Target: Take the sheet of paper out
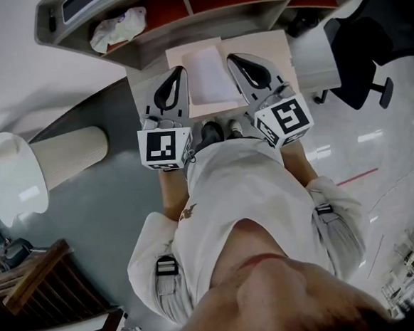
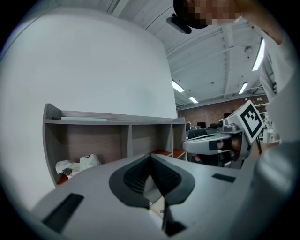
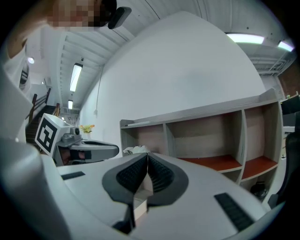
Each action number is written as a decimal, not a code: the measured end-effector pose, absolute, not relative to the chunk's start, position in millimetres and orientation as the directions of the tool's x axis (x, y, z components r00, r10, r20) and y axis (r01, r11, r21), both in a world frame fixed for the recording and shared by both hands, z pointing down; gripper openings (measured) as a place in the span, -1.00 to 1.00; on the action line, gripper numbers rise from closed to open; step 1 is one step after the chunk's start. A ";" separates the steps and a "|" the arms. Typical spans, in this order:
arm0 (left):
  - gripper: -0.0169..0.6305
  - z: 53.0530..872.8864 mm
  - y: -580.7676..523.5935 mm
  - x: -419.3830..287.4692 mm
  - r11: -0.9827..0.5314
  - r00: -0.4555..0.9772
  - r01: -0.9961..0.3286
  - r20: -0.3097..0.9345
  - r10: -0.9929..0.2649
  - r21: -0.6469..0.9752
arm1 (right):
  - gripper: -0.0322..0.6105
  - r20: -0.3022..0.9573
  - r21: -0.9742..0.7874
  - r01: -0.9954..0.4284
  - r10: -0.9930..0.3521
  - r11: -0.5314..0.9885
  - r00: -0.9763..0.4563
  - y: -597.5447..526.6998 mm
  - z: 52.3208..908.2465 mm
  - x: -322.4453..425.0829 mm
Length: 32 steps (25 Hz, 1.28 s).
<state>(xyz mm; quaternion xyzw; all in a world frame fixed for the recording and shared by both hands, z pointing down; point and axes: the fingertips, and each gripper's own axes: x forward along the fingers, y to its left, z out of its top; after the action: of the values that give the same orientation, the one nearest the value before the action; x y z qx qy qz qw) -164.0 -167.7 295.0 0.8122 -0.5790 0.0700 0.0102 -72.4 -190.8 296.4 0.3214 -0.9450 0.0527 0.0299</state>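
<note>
A white sheet of paper (image 1: 207,75) lies on a flat beige box (image 1: 266,49) in front of the shelf unit. My left gripper (image 1: 180,70) hangs over the box's left edge, just left of the sheet, jaws shut with nothing between them. Over the sheet's right side, my right gripper (image 1: 231,56) is also shut and holds nothing. In the left gripper view the pads (image 2: 140,176) meet at the tip and the right gripper (image 2: 206,144) shows beside them. The right gripper view shows its own closed pads (image 3: 159,174) and the left gripper (image 3: 93,150).
A grey shelf unit (image 1: 181,13) with red-brown floors stands behind the box; a crumpled white bag (image 1: 118,29) lies in its left compartment. A round white table (image 1: 12,180) is at the left, a black office chair (image 1: 359,63) at the right, and dark wooden furniture (image 1: 38,281) at the lower left.
</note>
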 end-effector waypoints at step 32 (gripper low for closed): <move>-0.89 344.0 -242.0 -232.3 -0.557 0.557 -0.830 0.064 -0.828 0.029 | -0.83 0.121 -0.026 -0.766 -0.759 0.642 -0.640 -235.3 327.5 -133.8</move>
<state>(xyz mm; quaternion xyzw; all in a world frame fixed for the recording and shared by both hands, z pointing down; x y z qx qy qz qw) -232.3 -242.0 344.0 0.8819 -0.4700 0.0216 0.0277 -133.8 -235.3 327.5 0.4215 -0.9047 0.0375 0.0492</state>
